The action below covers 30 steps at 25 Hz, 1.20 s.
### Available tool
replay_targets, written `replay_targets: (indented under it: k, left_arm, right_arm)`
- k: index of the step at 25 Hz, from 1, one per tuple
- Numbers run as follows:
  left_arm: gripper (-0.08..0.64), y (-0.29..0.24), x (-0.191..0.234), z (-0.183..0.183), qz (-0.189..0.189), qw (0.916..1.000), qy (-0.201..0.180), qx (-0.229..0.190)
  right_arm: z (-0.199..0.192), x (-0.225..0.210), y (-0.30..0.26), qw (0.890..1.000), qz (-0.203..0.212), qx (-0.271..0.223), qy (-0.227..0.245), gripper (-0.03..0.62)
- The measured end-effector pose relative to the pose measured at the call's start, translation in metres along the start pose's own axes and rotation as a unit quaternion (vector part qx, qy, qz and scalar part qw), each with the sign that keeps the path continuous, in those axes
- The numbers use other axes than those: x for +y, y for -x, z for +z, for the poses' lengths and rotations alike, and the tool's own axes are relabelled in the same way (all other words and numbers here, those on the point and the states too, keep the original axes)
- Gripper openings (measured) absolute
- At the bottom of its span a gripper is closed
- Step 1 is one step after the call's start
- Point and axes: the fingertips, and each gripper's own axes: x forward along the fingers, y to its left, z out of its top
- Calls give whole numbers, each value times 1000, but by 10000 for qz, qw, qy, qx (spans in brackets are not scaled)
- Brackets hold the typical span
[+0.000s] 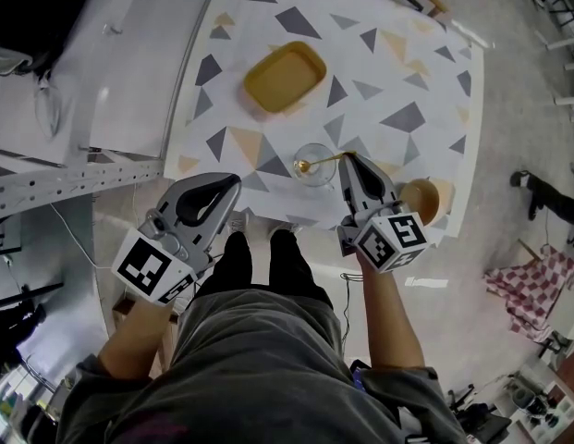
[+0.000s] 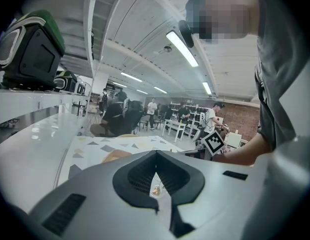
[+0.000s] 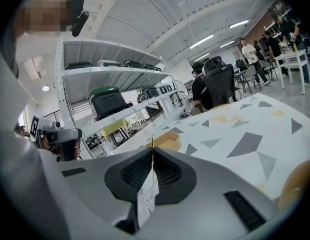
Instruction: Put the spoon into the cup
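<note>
Head view: right gripper (image 1: pixel 345 159) clamped on gold spoon (image 1: pixel 320 162) handle, spoon bowl over the mouth of clear glass cup (image 1: pixel 316 178) near patterned table (image 1: pixel 397 72) edge. Left gripper (image 1: pixel 233 182) jaws together, empty, off the table. Yellow tray (image 1: pixel 285 77) farther back.

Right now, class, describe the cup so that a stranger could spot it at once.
Find the table with the triangle-patterned cloth, then its near edge. The cup stands there, just left of the right claw: unlike the yellow tray and brown bowl, it is clear glass, with the gold spoon reaching over it.
</note>
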Motion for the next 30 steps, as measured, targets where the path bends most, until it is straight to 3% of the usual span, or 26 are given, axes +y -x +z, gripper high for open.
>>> replay_targets:
  k: [23, 30]
  left_arm:
    - [15, 18, 0, 17, -133, 9997, -149, -161]
    - [15, 26, 1, 28, -265, 9991, -226, -236]
  right_arm:
    - [-4, -1, 15, 9988, -418, 4, -252, 28]
    - [4, 6, 27, 9976, -628, -122, -273, 69]
